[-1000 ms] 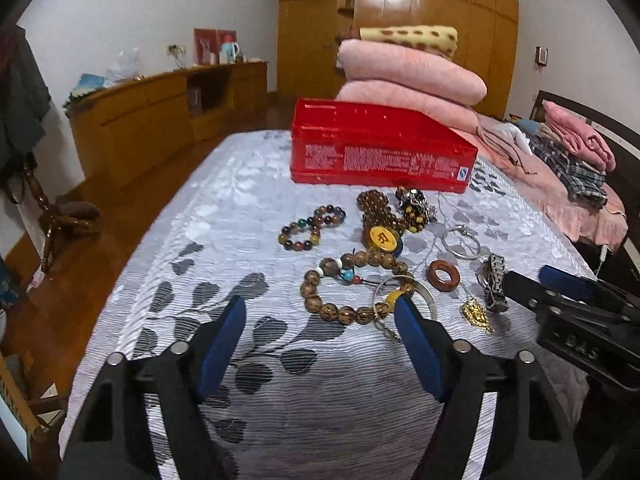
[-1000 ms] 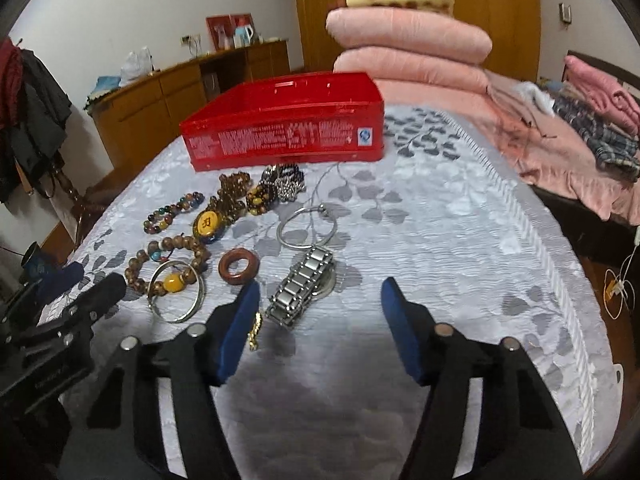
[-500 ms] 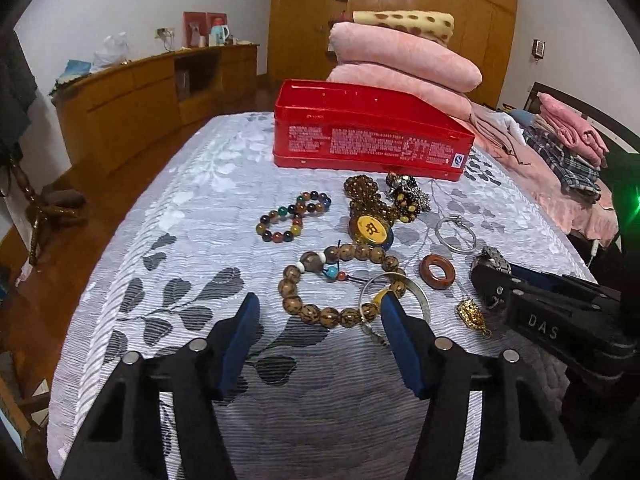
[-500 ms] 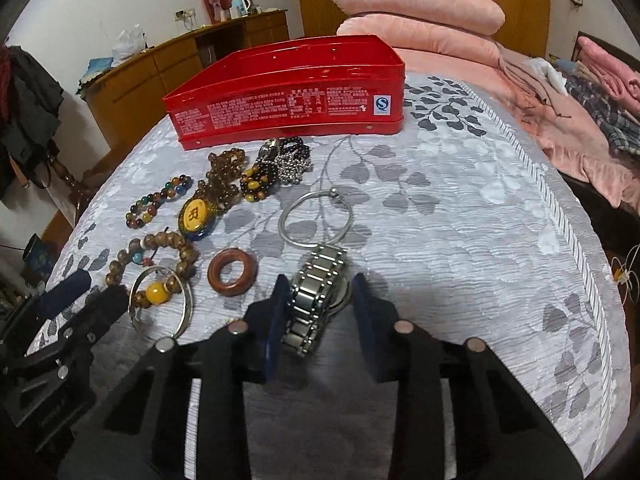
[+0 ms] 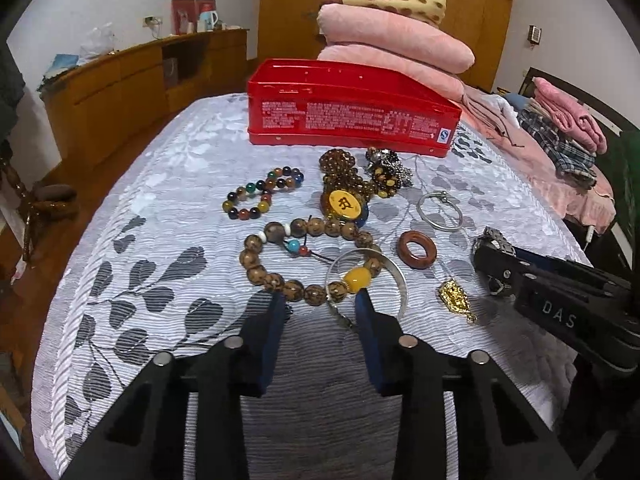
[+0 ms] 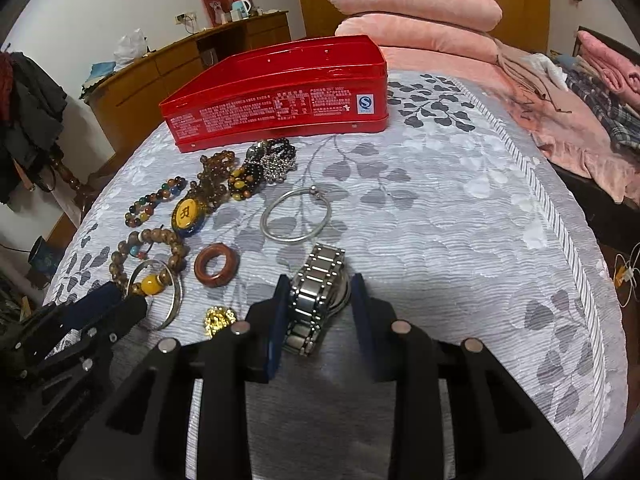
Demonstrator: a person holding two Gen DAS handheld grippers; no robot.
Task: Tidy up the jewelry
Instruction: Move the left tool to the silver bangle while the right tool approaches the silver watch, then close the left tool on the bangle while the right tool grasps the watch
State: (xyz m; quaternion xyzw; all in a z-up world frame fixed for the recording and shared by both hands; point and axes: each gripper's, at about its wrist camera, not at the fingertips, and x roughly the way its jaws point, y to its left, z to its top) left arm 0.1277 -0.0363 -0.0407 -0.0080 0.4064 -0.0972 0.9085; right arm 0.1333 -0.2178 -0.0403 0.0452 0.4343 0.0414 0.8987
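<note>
Tools are working together on the bed: right tool (image 6: 316,308) is gripping the steel watch (image 6: 318,280); left tool (image 5: 320,308) is closing around the wooden bead bracelet (image 5: 276,258), best squeezed squarely before lifting toward the red tin (image 5: 348,116).

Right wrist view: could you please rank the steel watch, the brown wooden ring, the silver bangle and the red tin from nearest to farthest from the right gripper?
1. Steel watch: between the right gripper's jaws.
2. Brown wooden ring: just ahead, to the left.
3. Silver bangle: farther up the bedspread, straight ahead of the watch.
4. Red tin: farthest, at the back.
</note>
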